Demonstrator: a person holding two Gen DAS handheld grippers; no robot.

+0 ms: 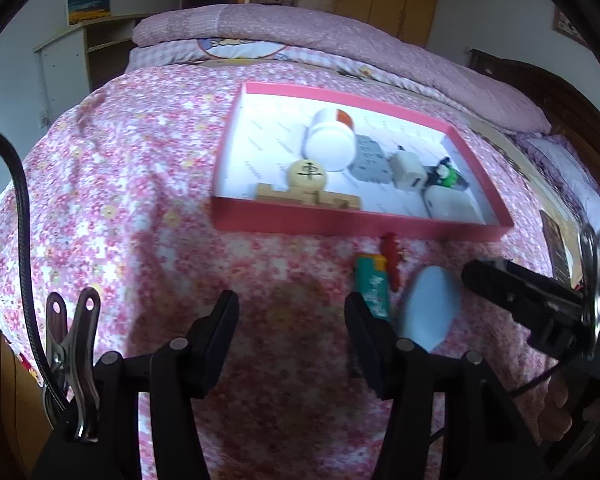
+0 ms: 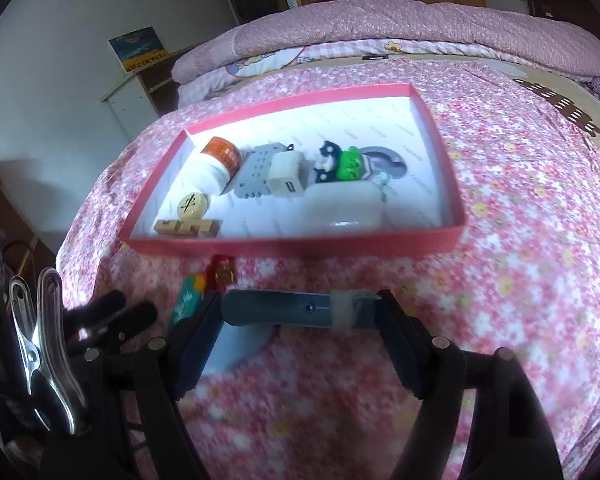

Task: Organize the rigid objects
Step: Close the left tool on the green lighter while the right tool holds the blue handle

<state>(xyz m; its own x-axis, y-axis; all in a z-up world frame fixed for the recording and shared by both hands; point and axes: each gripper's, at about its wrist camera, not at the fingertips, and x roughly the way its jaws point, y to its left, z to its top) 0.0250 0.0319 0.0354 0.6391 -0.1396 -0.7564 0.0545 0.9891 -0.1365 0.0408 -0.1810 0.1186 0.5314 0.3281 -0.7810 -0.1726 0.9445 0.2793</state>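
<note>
My right gripper [image 2: 300,305] is shut on a flat light-blue oval case [image 2: 280,309], gripping it by its ends just in front of the pink tray [image 2: 300,245]. The left wrist view shows that case [image 1: 430,304] with a right gripper finger [image 1: 508,285] against it. My left gripper [image 1: 292,320] hangs open over bare bedspread with nothing between its fingers. A teal lighter [image 1: 374,285] and a small red piece [image 1: 391,260] lie on the bedspread between the case and the tray [image 1: 360,226].
The tray holds a white bottle with an orange cap [image 2: 214,168], a grey block [image 2: 256,174], a white USB charger [image 2: 288,178], a green and black toy [image 2: 340,162], a white case [image 2: 344,208], a round game piece [image 2: 192,205] and a wooden puzzle piece [image 2: 188,227]. A folded pink quilt lies behind.
</note>
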